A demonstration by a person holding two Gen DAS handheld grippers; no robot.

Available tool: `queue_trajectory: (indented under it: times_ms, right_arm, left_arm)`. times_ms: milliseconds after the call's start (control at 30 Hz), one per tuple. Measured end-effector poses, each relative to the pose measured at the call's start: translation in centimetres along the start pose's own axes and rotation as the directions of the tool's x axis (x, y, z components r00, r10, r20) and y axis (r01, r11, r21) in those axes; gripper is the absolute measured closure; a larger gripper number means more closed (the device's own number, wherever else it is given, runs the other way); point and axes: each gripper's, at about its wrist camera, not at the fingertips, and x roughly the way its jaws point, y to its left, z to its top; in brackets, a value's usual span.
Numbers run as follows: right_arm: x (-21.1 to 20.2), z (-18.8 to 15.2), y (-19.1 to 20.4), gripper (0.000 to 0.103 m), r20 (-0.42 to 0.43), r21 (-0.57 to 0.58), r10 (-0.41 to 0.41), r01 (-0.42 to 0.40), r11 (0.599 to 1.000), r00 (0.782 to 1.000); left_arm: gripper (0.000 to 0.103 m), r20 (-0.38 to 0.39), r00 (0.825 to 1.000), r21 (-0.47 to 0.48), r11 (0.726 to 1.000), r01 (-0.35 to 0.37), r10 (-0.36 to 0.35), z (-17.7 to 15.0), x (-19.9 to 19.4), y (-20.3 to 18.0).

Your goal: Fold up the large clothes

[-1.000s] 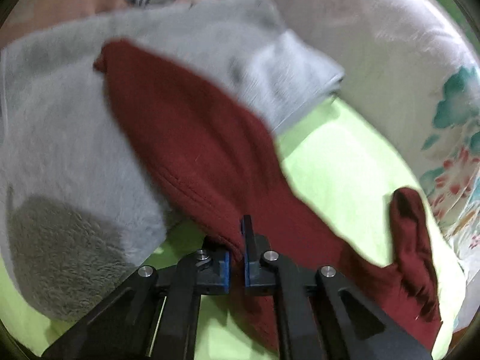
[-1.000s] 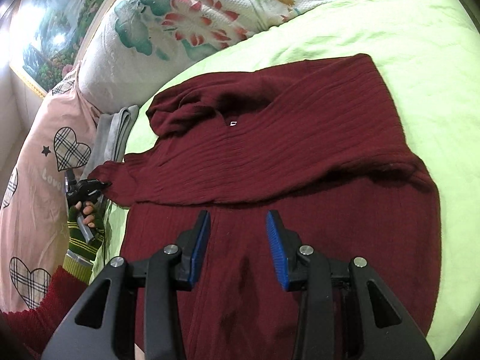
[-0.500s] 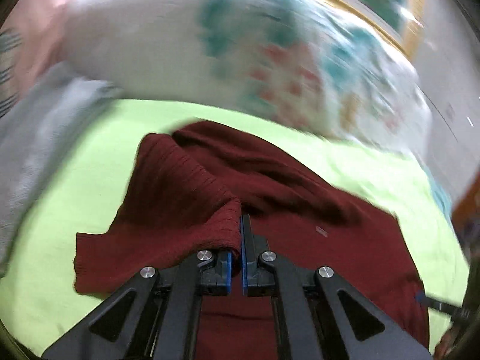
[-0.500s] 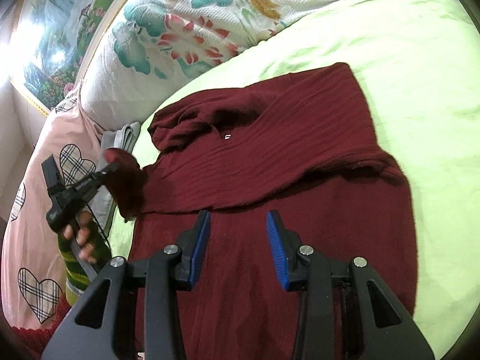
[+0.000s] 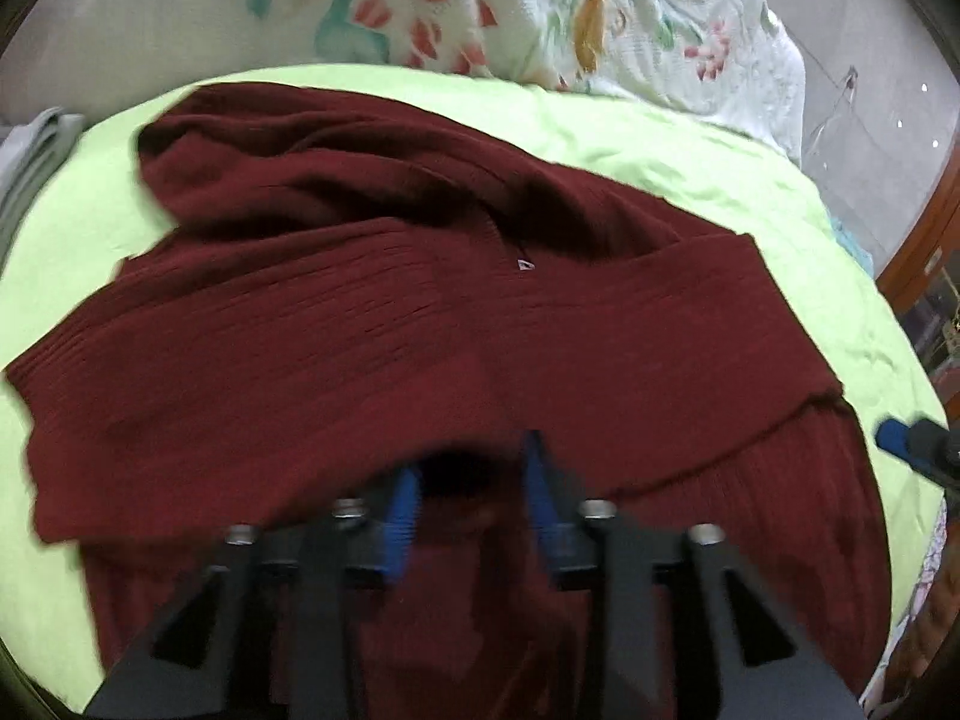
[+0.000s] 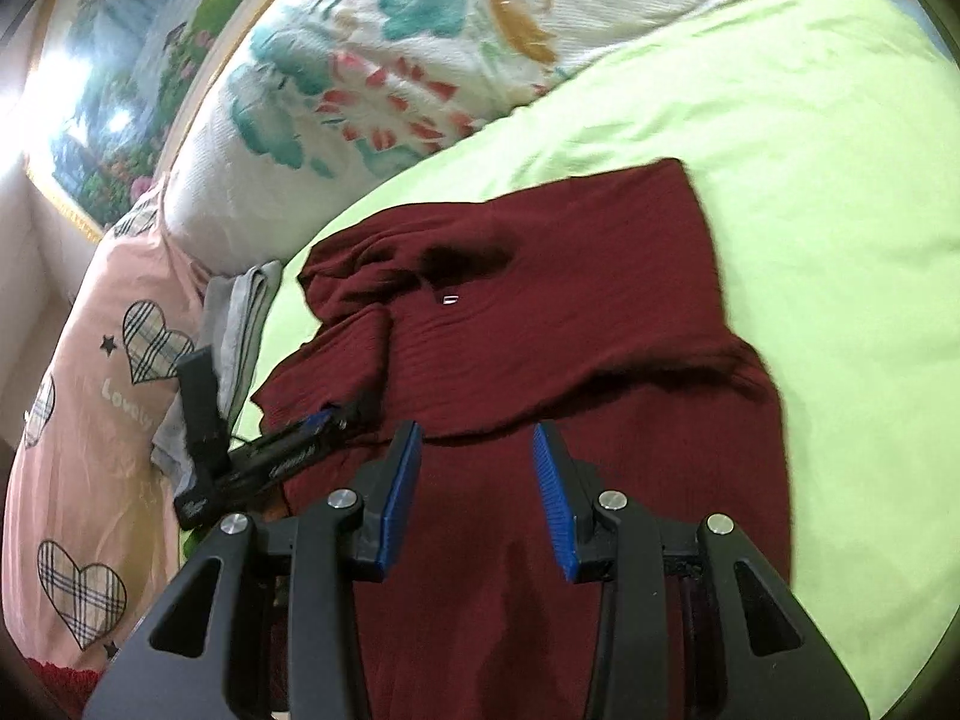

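A dark red ribbed sweater (image 5: 420, 348) lies on the lime green bed sheet (image 5: 690, 144), its sleeves folded across the body. It also shows in the right wrist view (image 6: 570, 330). My left gripper (image 5: 471, 480) is open and empty, low over the sweater's middle; it also appears at the sweater's left edge in the right wrist view (image 6: 324, 420). My right gripper (image 6: 477, 450) is open and empty above the sweater's lower body. One of its blue fingertips (image 5: 894, 435) shows at the right of the left wrist view.
A floral quilt (image 6: 390, 90) is bunched along the far side of the bed. A pink pillow with plaid hearts (image 6: 90, 390) and a folded grey blanket (image 6: 240, 312) lie at the left. A painting (image 6: 120, 90) hangs behind.
My left gripper carried the left sleeve over the sweater's body, opened and let it go. The sleeve now lies folded across the chest. My right gripper drifted slightly.
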Motion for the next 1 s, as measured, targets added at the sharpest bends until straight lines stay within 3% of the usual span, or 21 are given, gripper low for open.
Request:
queue_trajectory:
  times_ms: [100, 200, 267, 400, 533, 633, 900, 1000]
  right_arm:
    - [1.5, 0.4, 2.1, 0.063, -0.021, -0.059, 0.025, -0.026, 0.998, 0.999]
    - [4.2, 0.5, 5.1, 0.058, -0.065, -0.138, 0.061, -0.069, 0.988, 0.996]
    - [6.3, 0.2, 7.6, 0.057, -0.101, -0.199, 0.078, -0.097, 0.975, 0.992]
    - [10.7, -0.9, 13.4, 0.057, -0.172, -0.367, 0.103, -0.16, 0.916, 0.98]
    - [14.8, -2.6, 18.9, 0.053, -0.193, -0.587, 0.055, -0.16, 0.794, 0.98]
    - [17.7, -3.2, 21.1, 0.052, -0.205, -0.671, 0.035, -0.167, 0.723, 0.978]
    - [24.8, -4.4, 22.2, 0.052, -0.264, -0.764, -0.08, -0.158, 0.626, 0.961]
    - [25.4, -4.4, 21.9, 0.054, -0.244, -0.774, -0.08, -0.144, 0.617, 0.967]
  left_arm:
    - [0.056, 0.041, 0.999, -0.038, 0.999, -0.021, 0.023, -2.2, -3.0, 2.3]
    - [0.055, 0.053, 0.993, -0.133, 0.986, -0.099, 0.107, -4.8, -5.8, 6.3]
    - [0.055, 0.04, 0.983, -0.209, 0.963, -0.17, 0.182, -6.1, -6.8, 9.5]
    - [0.057, -0.014, 0.975, -0.313, 0.926, -0.214, 0.22, -6.9, -6.5, 14.1]
    - [0.056, -0.01, 0.969, -0.324, 0.916, -0.237, 0.247, -6.9, -6.3, 15.4]
    - [0.055, 0.0, 0.973, -0.344, 0.913, -0.217, 0.231, -7.1, -6.1, 16.0]
    - [0.055, 0.026, 0.98, -0.376, 0.91, -0.176, 0.2, -7.6, -6.5, 16.5]
    - [0.054, 0.021, 0.976, -0.359, 0.913, -0.196, 0.218, -7.4, -6.3, 16.0]
